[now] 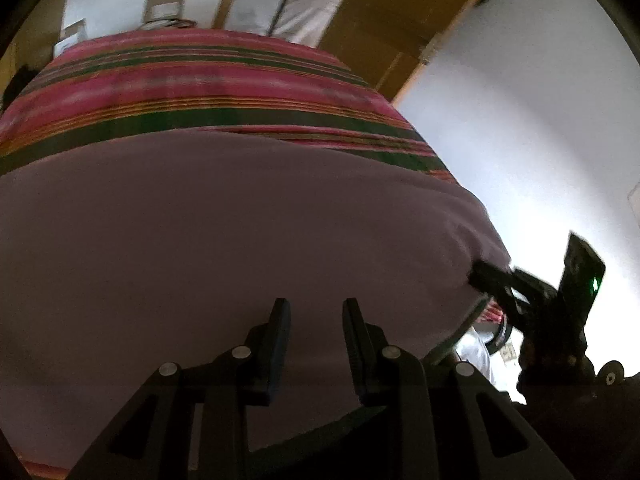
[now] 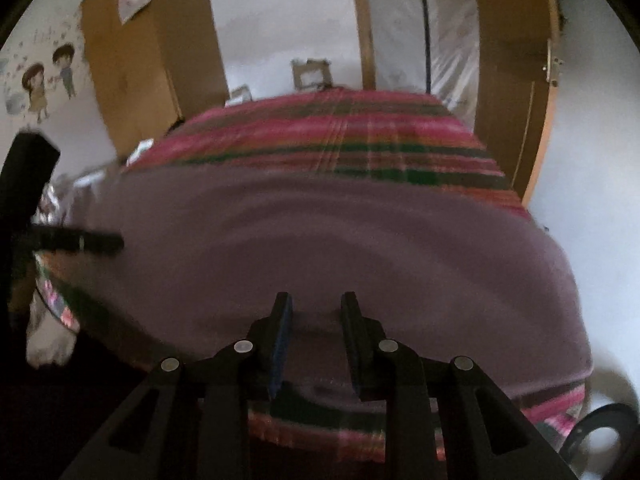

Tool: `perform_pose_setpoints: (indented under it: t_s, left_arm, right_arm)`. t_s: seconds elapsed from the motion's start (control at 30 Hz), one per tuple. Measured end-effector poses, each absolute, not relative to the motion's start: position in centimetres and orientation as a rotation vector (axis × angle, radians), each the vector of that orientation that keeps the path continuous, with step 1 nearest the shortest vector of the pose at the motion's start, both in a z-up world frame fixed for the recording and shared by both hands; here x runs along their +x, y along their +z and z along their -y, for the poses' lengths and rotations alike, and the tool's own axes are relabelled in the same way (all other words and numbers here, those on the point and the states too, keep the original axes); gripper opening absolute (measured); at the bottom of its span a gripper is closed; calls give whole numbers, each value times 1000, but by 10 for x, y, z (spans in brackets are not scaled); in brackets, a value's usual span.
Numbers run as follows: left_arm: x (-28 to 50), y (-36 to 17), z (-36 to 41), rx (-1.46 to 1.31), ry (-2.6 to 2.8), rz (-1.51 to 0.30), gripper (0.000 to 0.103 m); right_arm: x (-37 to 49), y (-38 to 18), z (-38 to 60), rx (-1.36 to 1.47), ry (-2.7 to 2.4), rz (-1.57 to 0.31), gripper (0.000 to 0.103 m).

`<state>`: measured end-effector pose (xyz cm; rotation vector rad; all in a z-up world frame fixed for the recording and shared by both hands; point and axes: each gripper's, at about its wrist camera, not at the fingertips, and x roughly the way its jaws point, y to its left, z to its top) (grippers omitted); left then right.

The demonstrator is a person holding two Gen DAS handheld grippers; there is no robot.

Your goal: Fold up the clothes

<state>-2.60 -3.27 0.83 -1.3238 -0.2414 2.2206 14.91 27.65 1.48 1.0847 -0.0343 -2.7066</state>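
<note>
Your bed (image 2: 360,128), under a pink, green and orange striped blanket (image 1: 192,80), fills both views, with a wooden wardrobe (image 2: 132,72) and a white wall (image 1: 520,120) behind it. A mauve cloth (image 1: 224,240) lies spread flat across the near half of the blanket, its near edge by the bed's near side and its far edge falling along a green stripe. In your right wrist view it shows faint ripples and reaches almost to the bed's right edge.

Your left gripper (image 1: 316,312) hangs over the cloth's near part, jaws partly apart with only the cloth's surface seen in the gap; nothing is gripped. Your right gripper (image 2: 316,308) sits over the cloth's near hem, jaws likewise partly apart, the hem running beneath them and not pinched. From the left view, the right gripper's fingers (image 1: 486,276) reach the cloth's right edge; both pictures are blurred.

A cartoon sticker (image 2: 48,80) marks the wall at far left.
</note>
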Motion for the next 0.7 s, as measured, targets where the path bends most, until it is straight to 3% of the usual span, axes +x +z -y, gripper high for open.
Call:
perform_pose_setpoints:
  t_s: [0.37, 0.7]
  left_arm:
    - [-24, 2, 77, -1387, 2275, 326, 27]
    - [-17, 3, 73, -1443, 2240, 263, 28]
  right_arm:
    - [165, 19, -262, 1172, -2680, -91, 29]
    - [107, 36, -213, 1057, -2515, -91, 29]
